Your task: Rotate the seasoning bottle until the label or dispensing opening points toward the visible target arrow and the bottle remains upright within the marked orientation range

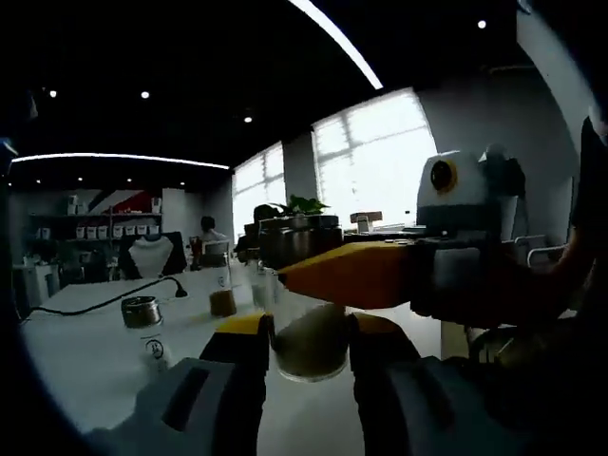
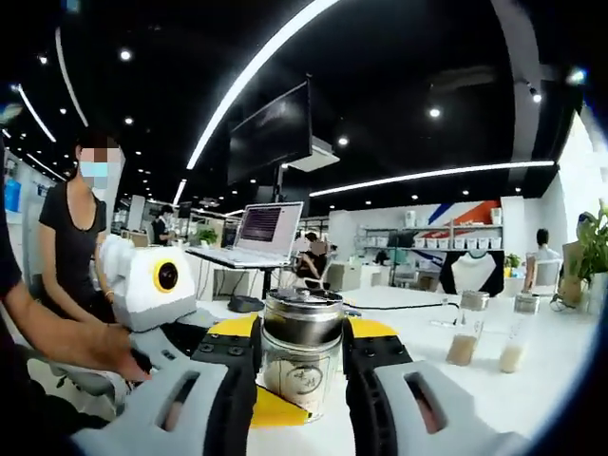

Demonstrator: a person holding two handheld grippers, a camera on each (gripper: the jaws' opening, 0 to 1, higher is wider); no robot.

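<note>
Standing upright, seasoning bottle (image 2: 302, 353) between both jaws

Desk (image 1: 85, 342) open at left; small jar (image 1: 142, 313), cable (image 1: 104, 300) there. Right hand-held gripper (image 1: 380, 275) blocks right side.

Both views face each other, close on the seasoning bottle (image 1: 309, 342).

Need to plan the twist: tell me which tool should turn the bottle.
Right, probably. The right tool grips the clear glass seasoning bottle just under its metal cap; the left tool clamps its base, better for steadying.
</note>
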